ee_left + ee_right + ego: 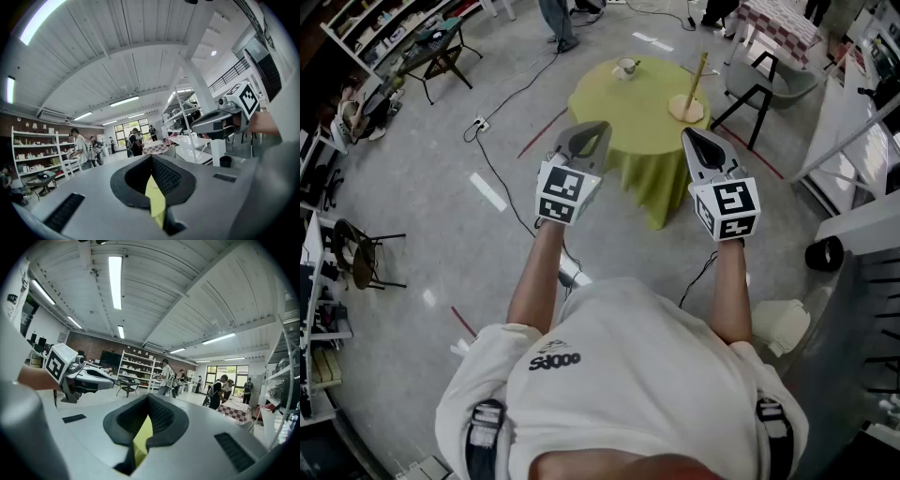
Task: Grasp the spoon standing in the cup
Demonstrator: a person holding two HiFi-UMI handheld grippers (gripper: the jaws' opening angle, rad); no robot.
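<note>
We hold our left forearm (pixel 534 277) and right forearm (pixel 729 291) stretched out ahead of our chest, bare and roughly parallel. Our left gripper (pixel 589 131) and right gripper (pixel 694 136) sit side by side, well apart from each other, both pointing forward and nearly level. On each, the jaws are pressed together at the tips, with nothing between them.
</note>
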